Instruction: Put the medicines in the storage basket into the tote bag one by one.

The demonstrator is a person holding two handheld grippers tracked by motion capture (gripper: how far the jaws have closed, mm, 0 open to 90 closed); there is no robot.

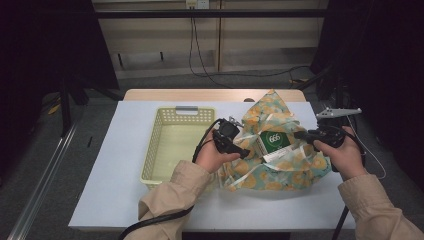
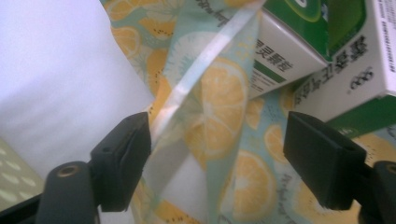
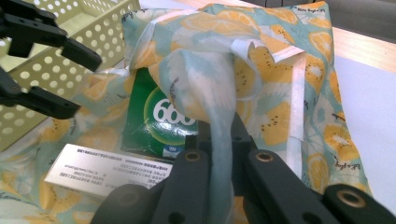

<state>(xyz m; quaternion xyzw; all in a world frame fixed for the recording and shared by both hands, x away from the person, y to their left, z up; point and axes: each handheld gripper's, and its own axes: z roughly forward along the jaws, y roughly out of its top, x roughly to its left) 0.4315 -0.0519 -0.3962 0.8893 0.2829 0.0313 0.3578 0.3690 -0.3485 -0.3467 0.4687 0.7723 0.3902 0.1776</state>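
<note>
The orange-slice patterned cloth bag lies crumpled on the right half of the tabletop, its top reaching towards the far edge and its lower folds spread towards the near edge, with its mouth pulled open between the two hands. Inside the opening lie a green box printed with white numerals and, just nearer the person, a white box with small print, the two touching. In the right gripper view a twisted fold of the bag runs down between the jaws of the right gripper, which are pressed together on it, so this gripper holds the fabric at the bag's right side; in the high view the right gripper sits at the right edge of the opening. The left gripper is at the bag's left side; its jaws stand apart, and in the left gripper view a fold of the bag with a pale seam strip rises between them, the strip just beside one pad, though I cannot tell whether it touches. The boxes show beyond that fold. A pale yellow perforated basket stands on the left half of the tabletop, just beside the left hand.
</note>
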